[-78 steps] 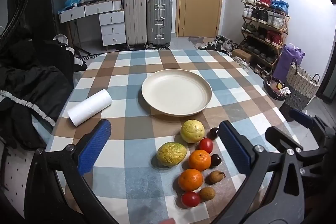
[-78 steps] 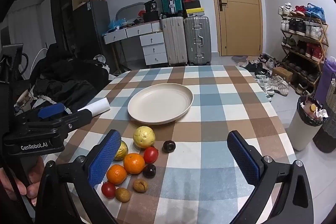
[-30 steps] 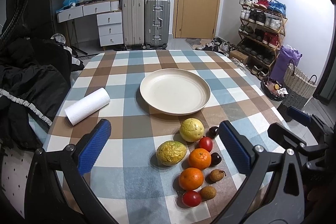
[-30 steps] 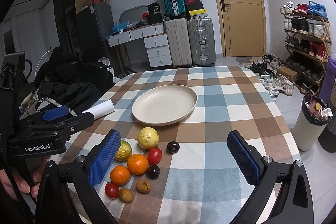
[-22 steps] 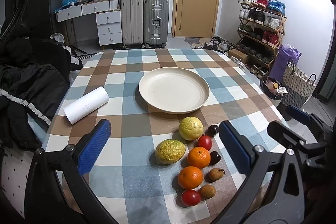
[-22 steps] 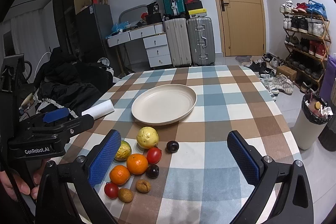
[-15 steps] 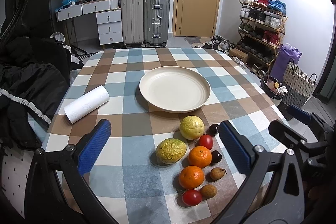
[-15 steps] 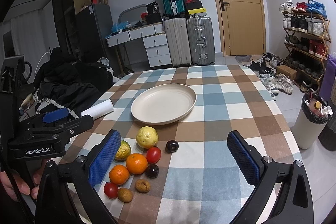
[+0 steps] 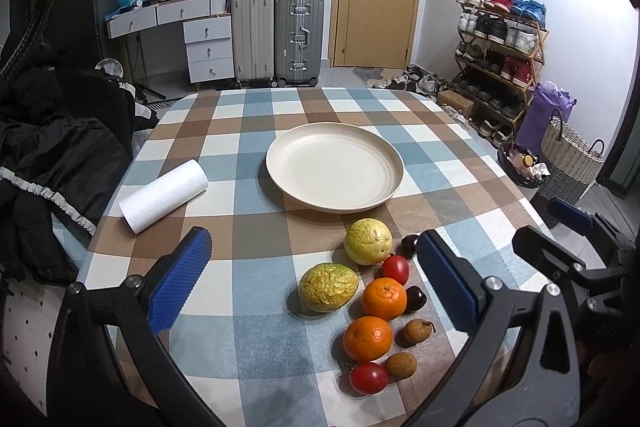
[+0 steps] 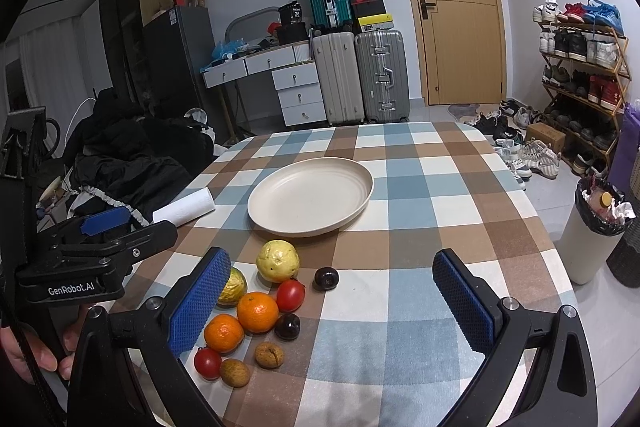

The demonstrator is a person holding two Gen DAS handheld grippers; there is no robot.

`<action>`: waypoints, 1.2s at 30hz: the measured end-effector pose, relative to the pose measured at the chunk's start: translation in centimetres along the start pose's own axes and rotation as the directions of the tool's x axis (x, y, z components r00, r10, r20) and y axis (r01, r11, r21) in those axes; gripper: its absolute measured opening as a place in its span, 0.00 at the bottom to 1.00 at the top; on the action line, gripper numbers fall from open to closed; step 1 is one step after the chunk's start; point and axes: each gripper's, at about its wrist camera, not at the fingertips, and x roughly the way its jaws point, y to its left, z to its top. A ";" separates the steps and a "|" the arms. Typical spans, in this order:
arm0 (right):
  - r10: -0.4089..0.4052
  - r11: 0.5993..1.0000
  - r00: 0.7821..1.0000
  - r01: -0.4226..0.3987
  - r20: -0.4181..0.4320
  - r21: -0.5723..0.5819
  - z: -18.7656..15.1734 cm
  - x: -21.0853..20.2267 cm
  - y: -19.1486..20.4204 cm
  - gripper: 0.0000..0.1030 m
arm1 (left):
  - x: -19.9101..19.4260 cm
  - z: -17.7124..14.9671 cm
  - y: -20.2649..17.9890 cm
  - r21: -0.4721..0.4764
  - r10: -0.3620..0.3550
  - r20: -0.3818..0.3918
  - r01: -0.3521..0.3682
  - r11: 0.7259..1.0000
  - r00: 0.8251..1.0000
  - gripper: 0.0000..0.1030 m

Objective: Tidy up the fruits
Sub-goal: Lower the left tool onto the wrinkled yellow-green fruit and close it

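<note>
An empty cream plate sits mid-table on the checked cloth. In front of it lies a cluster of fruit: a yellow guava, a wrinkled yellow-green fruit, two oranges, red tomatoes, dark plums and brown longans. My left gripper is open above the near table, over the fruit. My right gripper is open and empty, fruit near its left finger.
A paper towel roll lies at the table's left. Dark clothing is heaped beyond the left edge. A bin stands to the right of the table, suitcases and a shoe rack behind.
Both grippers have stayed open and nearly still; the views shift only slightly. No fruit has moved.
</note>
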 end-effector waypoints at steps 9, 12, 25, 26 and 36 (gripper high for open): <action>0.000 1.000 1.000 0.001 -0.020 0.009 -0.2 1.0 -0.5 1.00 | 1.4 -1.5 0.8 -0.026 -0.045 -0.049 0.044 0.999 0.998 0.99; 0.006 1.000 0.999 -0.006 -0.034 0.016 -0.3 1.8 -0.8 1.00 | 2.3 -1.9 1.3 -0.050 -0.083 -0.074 0.079 0.996 0.994 0.99; 0.011 0.999 0.996 -0.007 -0.083 0.040 -0.4 5.5 -2.1 1.00 | 8.6 -2.9 4.1 -0.180 -0.306 -0.210 0.271 0.946 0.928 0.99; 0.012 0.999 0.996 -0.008 -0.089 0.041 -0.4 5.9 -2.1 1.00 | 9.1 -3.1 4.3 -0.193 -0.321 -0.223 0.281 0.940 0.920 0.99; 0.017 0.999 0.992 -0.010 -0.128 0.051 -0.6 8.1 -2.4 1.00 | 13.2 -4.2 5.8 -0.321 -0.470 -0.259 0.383 0.866 0.844 0.91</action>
